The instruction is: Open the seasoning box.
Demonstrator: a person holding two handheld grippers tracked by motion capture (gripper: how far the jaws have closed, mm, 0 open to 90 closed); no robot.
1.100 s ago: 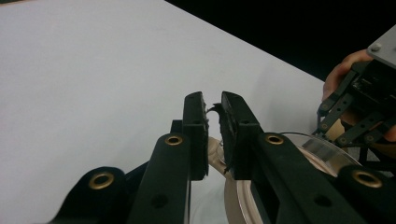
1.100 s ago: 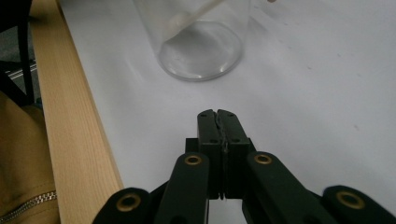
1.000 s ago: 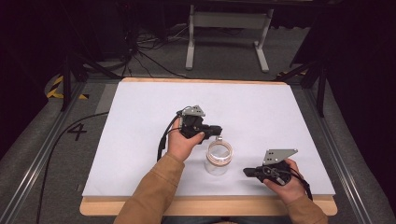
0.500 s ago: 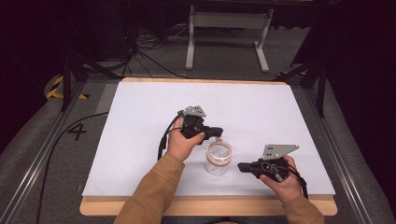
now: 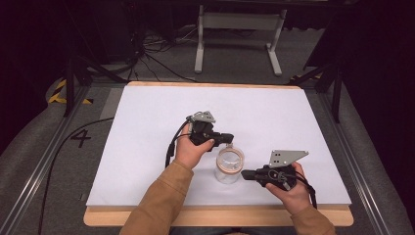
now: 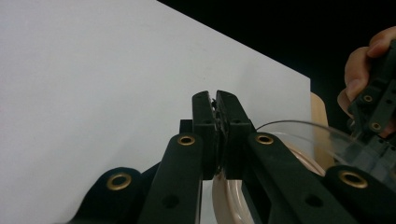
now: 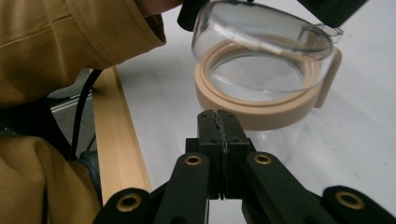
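A clear jar [image 5: 230, 165] with a beige ring around its mouth stands upright on the white table [image 5: 293, 112], near the front middle. My left gripper [image 5: 231, 139] is shut, its tips at the jar's far-left rim. In the left gripper view the shut jaws [image 6: 215, 95] sit just left of the clear rim [image 6: 299, 128]; I cannot tell whether they pinch it. My right gripper [image 5: 244, 173] is shut with nothing in it. It points left at the jar's side from close by. The right gripper view shows its tips [image 7: 216, 114] just short of the beige ring [image 7: 266, 109].
The table's wooden front edge [image 5: 220, 216] runs below both hands. A tan sleeve [image 7: 70, 37] reaches in from the front. A cable [image 5: 169, 152] trails from the left gripper. Metal rails [image 5: 44, 166] and a stand's legs [image 5: 235, 29] lie beyond the table.
My right gripper has slid left toward the jar, closing the gap to its side. The left gripper and the jar have stayed put.
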